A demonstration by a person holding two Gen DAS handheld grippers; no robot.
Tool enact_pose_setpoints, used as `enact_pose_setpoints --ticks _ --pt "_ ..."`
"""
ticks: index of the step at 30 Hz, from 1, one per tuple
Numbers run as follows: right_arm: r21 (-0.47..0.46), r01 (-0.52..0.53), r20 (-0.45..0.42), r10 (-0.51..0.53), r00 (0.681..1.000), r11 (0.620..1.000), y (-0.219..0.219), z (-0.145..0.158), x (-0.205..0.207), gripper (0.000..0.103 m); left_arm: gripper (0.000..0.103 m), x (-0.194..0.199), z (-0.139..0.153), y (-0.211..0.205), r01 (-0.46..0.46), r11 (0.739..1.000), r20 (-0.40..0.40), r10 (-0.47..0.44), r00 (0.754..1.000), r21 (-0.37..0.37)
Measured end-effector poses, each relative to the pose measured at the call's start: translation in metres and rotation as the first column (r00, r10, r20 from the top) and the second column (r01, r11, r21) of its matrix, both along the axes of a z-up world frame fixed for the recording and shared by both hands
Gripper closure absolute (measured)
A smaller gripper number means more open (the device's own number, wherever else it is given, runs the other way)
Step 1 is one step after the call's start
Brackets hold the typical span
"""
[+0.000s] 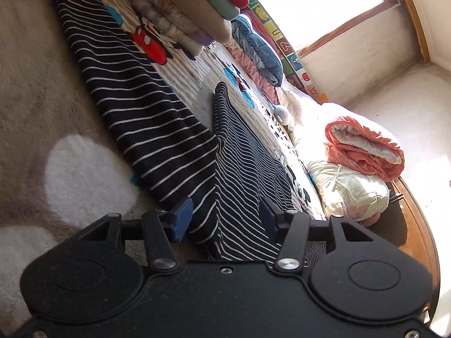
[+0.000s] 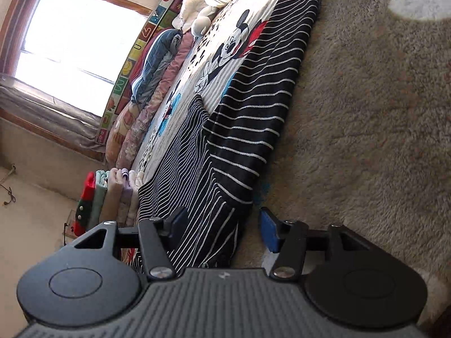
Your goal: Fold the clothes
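Observation:
A black garment with white stripes (image 1: 135, 107) lies flat on the bed, folded lengthwise, with a finer-striped part (image 1: 248, 163) beside the wide-striped part. My left gripper (image 1: 225, 217) is low over its near end. The blue pads (image 1: 183, 217) stand well apart with the fabric fold between them and no visible squeeze. In the right wrist view the same garment (image 2: 253, 112) runs away from my right gripper (image 2: 225, 225). That gripper is open. Its left pad sits over the striped cloth, and its right pad (image 2: 269, 231) is over the beige plush blanket (image 2: 366, 112).
A stack of folded clothes (image 1: 183, 14) (image 2: 112, 194) sits at one end of the bed. Rolled quilts (image 1: 259, 45) line the wall under a bright window (image 2: 76, 33). A coral bundle (image 1: 363, 149) and white bedding (image 1: 349, 191) lie by the wooden bed edge (image 1: 417, 219).

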State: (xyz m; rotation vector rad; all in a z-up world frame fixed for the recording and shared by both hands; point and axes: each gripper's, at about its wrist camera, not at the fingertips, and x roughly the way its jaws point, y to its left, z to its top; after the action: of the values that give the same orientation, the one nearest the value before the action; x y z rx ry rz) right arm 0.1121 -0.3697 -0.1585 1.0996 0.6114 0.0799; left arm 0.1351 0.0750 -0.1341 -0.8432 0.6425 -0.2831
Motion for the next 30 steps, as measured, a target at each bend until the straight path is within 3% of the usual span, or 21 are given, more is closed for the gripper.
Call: enact_pose_setpoints --ticks 7,10,12,15,17,19,20,22,25,28,30 --pt "0.016 -0.097 0.023 0.096 0.995 0.995 0.026 -0.005 -0.014 0.052 0.052 -0.023 -0.007 -0.059 0.138 0.986 -0.037 -0.135 0.99 0.093" --pt "0.029 -0.104 0.042 0.103 0.994 0.994 0.03 -0.011 -0.024 0.059 0.052 -0.022 -0.01 -0.072 0.141 0.982 -0.048 -0.136 0.99 0.124" --pt "0.018 -0.105 0.053 0.104 0.993 0.994 0.03 -0.014 -0.028 0.072 0.052 -0.019 -0.011 -0.075 0.134 0.983 -0.054 -0.128 0.99 0.123" --pt "0.001 -0.104 0.068 0.104 0.992 0.995 0.031 -0.016 -0.032 0.076 0.053 -0.017 -0.013 -0.077 0.116 0.986 -0.064 -0.109 0.992 0.123" --pt "-0.023 -0.122 0.069 0.123 0.99 0.992 0.036 -0.015 -0.032 0.076 0.061 -0.017 -0.013 -0.082 0.119 0.982 -0.069 -0.109 0.992 0.148" --pt "-0.04 -0.147 0.071 0.149 0.986 0.988 0.043 -0.013 -0.031 0.076 0.088 -0.017 -0.014 -0.087 0.127 0.976 -0.079 -0.115 0.99 0.177" --pt "-0.063 -0.157 0.076 0.162 0.984 0.986 0.045 -0.012 -0.032 0.076 0.089 -0.018 -0.013 -0.089 0.126 0.974 -0.079 -0.113 0.99 0.189" --pt "-0.11 -0.177 0.085 0.187 0.979 0.978 0.05 -0.009 -0.033 0.086 0.093 -0.022 -0.006 -0.09 0.121 0.972 -0.052 -0.113 0.992 0.202" --pt "-0.071 -0.173 0.101 0.18 0.978 0.982 0.047 -0.011 -0.041 0.09 0.093 -0.031 0.004 -0.087 0.121 0.972 -0.004 -0.122 0.992 0.204" --pt "-0.051 -0.191 0.074 0.194 0.978 0.98 0.046 -0.022 -0.044 0.096 0.09 -0.024 -0.018 -0.086 0.141 0.962 -0.07 -0.128 0.989 0.232" --pt "-0.049 -0.196 0.074 0.199 0.977 0.979 0.046 -0.021 -0.043 0.095 0.089 -0.024 -0.02 -0.082 0.148 0.968 -0.081 -0.134 0.988 0.2"
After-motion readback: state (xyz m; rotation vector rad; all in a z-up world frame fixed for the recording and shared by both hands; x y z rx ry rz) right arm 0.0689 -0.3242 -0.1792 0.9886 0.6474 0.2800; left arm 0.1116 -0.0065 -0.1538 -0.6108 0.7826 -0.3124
